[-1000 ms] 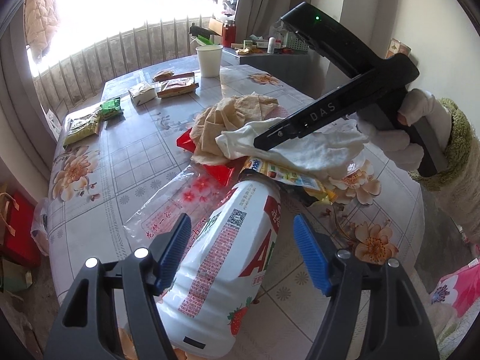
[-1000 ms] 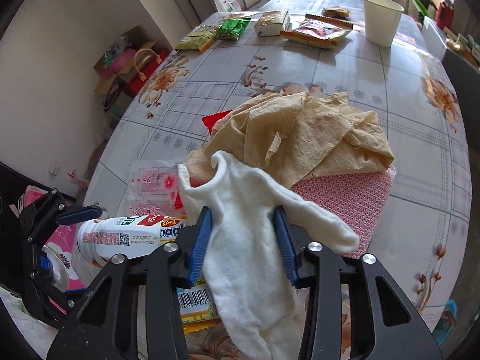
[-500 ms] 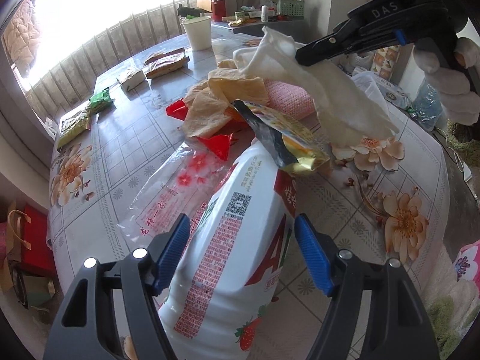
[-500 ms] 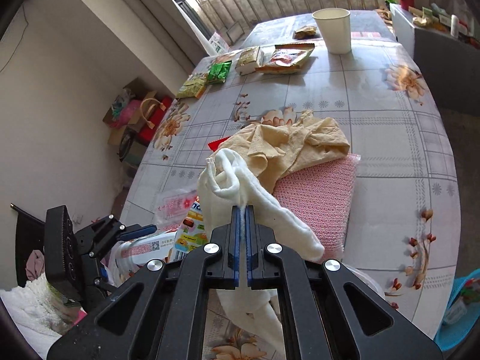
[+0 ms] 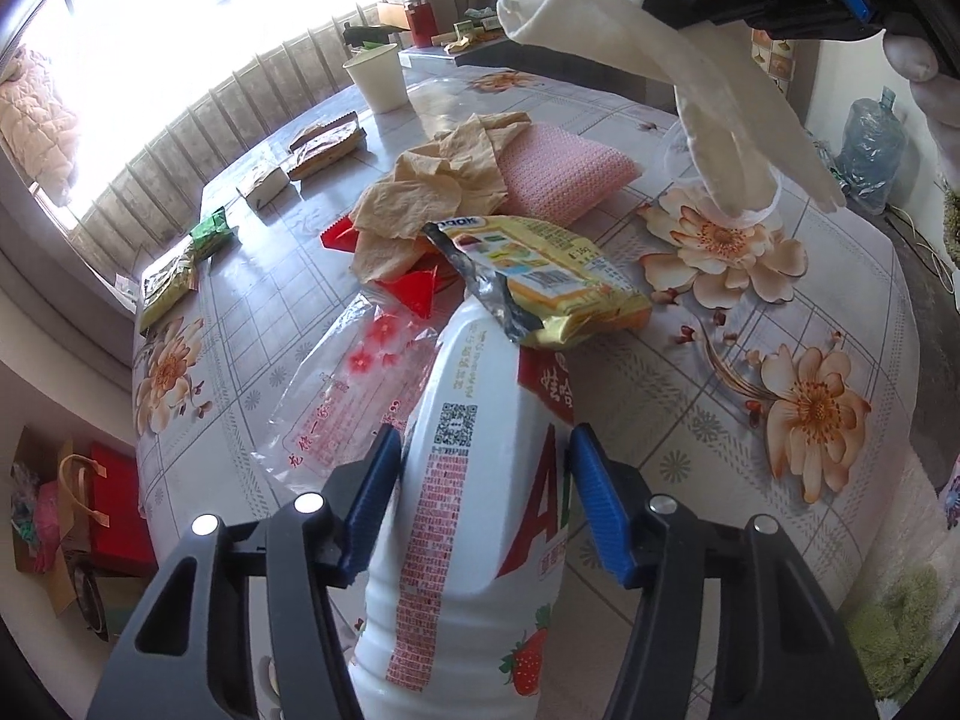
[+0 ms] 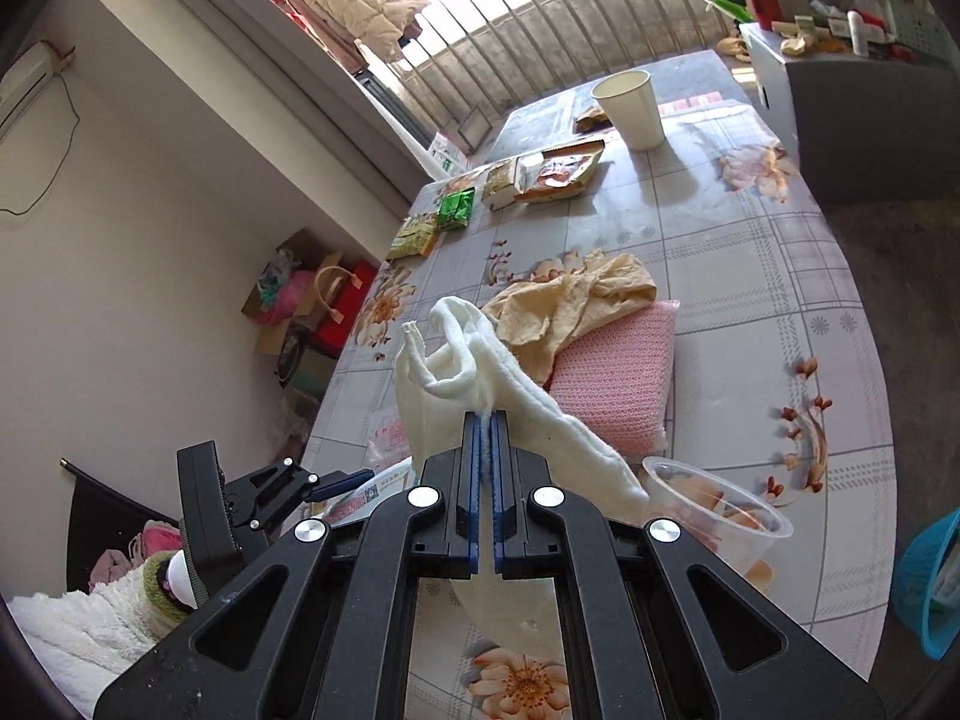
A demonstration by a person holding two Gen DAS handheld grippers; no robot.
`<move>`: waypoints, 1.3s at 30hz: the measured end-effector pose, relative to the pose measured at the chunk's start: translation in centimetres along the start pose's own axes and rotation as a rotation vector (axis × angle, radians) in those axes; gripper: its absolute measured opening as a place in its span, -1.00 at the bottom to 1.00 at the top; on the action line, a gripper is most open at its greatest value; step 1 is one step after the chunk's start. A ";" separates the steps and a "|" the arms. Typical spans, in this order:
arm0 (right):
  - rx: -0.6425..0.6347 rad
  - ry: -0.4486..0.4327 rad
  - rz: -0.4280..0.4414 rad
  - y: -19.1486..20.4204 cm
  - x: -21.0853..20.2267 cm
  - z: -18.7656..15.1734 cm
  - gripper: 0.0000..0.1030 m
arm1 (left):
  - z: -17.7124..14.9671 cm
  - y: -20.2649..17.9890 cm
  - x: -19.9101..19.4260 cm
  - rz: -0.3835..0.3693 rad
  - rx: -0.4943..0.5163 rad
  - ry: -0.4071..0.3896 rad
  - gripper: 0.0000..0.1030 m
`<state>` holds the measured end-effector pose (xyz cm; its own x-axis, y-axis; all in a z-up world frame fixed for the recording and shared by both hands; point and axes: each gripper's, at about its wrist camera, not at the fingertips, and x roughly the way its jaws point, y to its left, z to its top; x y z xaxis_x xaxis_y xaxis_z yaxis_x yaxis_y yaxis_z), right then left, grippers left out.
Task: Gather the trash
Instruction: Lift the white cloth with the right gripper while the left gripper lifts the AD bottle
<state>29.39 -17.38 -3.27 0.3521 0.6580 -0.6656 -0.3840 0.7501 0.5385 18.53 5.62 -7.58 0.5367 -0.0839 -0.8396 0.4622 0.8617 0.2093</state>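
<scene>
Left wrist view, left tongs (image 5: 483,507): lower centre, jaws closing around the white bottle (image 5: 474,510); the left pad looks to touch its wall, a sliver of gap shows at the right pad.
Left wrist view, bottle axis: runs straight away from the tongs toward the yellow wrapper (image 5: 552,276) on the table (image 5: 750,324).
Left wrist view, white cloth (image 5: 714,114): upper right, hanging clear above the table.
Right wrist view, right tongs (image 6: 486,432): clamped tight on the white cloth at frame centre.
Right wrist view, nearer hand: the left, lower left, beside the bottle.
</scene>
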 end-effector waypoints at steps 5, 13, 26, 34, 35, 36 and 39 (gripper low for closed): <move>0.002 -0.015 0.006 -0.2 -1.1 -0.9 -0.96 | -0.7 -0.3 -1.2 -0.016 -0.016 0.029 -0.05; 0.003 -0.017 0.032 0.0 -1.8 -2.4 -0.96 | -1.2 -0.3 -0.8 -0.068 -0.019 0.097 0.14; 0.029 0.047 0.083 0.8 0.0 -5.4 -0.96 | -1.2 0.2 -0.5 -0.102 -0.060 0.122 0.16; 0.047 0.073 0.094 1.2 1.9 -5.6 -0.96 | -2.0 0.3 -1.0 -0.094 -0.078 0.111 0.16; 0.047 0.073 0.093 1.3 2.0 -5.6 -0.96 | -2.2 0.4 -1.1 -0.093 -0.080 0.112 0.15; 0.047 0.073 0.092 1.3 2.0 -5.6 -0.96 | -2.4 0.4 -1.2 -0.094 -0.084 0.114 0.15; 0.047 0.071 0.092 1.4 2.0 -5.7 -0.96 | -3.2 0.8 -1.7 -0.118 -0.122 0.122 0.13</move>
<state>24.64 -15.38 -6.77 0.2557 0.7189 -0.6464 -0.3710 0.6904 0.6211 15.76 8.04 -7.56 0.3910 -0.1334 -0.9107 0.4242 0.9042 0.0497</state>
